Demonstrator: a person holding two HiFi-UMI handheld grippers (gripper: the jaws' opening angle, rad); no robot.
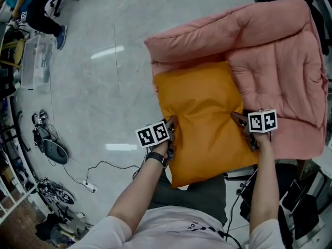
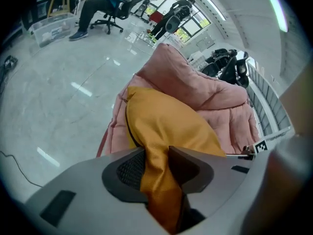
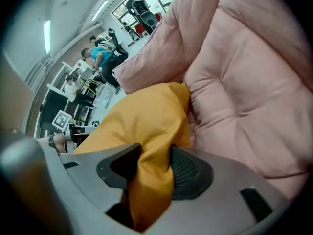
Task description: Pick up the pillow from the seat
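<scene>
The pillow is seen lying on the seat, with its near corner carried past the seat's front edge toward 6 o'clock. Its 8 o'clock edge is clenched by the left gripper, with fabric bunched between the jaws. Its 3 o'clock edge is clenched likewise by the right gripper. The seat is spread out toward 1 o'clock. The floor is seen at 9 o'clock.

an orange pillow lies on the pink padded seat, which stands on a pale glossy floor. the left gripper bites its left edge, the right gripper its right edge.
</scene>
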